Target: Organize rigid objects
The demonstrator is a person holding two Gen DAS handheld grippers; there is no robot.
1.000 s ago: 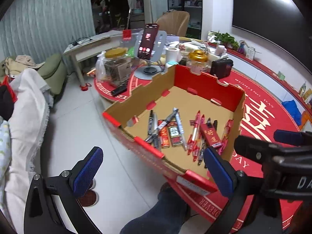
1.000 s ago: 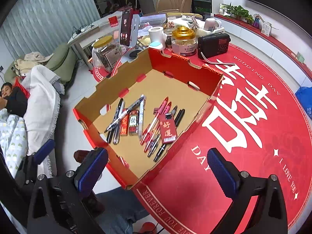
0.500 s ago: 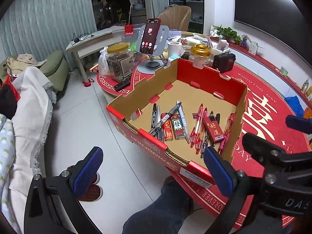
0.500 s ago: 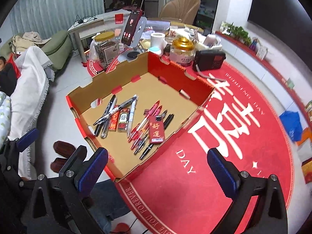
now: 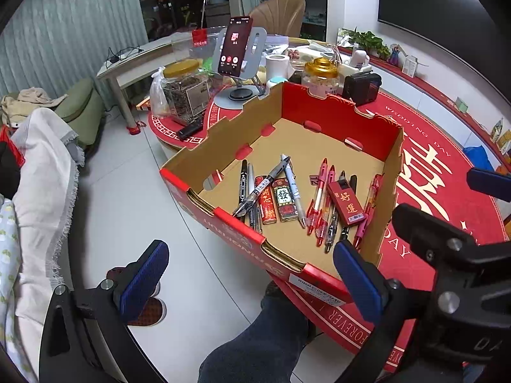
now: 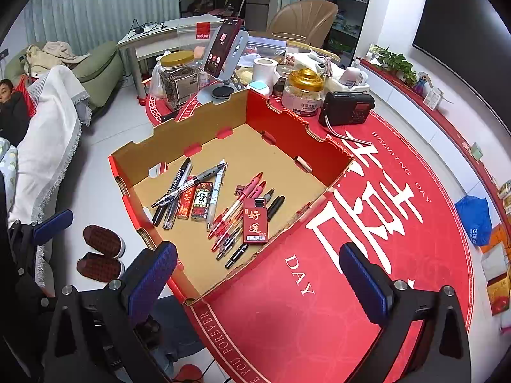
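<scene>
A shallow red cardboard box [image 5: 230, 134] [image 6: 287, 134] lies open on a round red table. Inside lie several black and grey pens [image 5: 244, 188] [image 6: 174, 191], several red pens [image 5: 319, 198] [image 6: 236, 207], two small red packs [image 5: 284, 194] [image 6: 198, 199] and a red card box [image 5: 346, 201] [image 6: 255, 220]. My left gripper [image 5: 249, 277] is open and empty, held back from the box's near left edge. My right gripper [image 6: 255, 284] is open and empty above the box's near corner. The right gripper's body shows in the left wrist view [image 5: 453, 281].
Behind the box stand a phone on a stand [image 6: 223, 51], a glass jar with a yellow lid [image 6: 177, 76], a gold-lidded jar [image 6: 303, 91], a tissue roll [image 6: 263, 70] and a black radio [image 6: 348, 111]. A sofa [image 6: 95, 63], slippers [image 6: 102, 252] and white floor lie left.
Both grippers have drawn back and up from the box, which now looks smaller and farther. Nothing in the box has moved. Both grippers stay open.
</scene>
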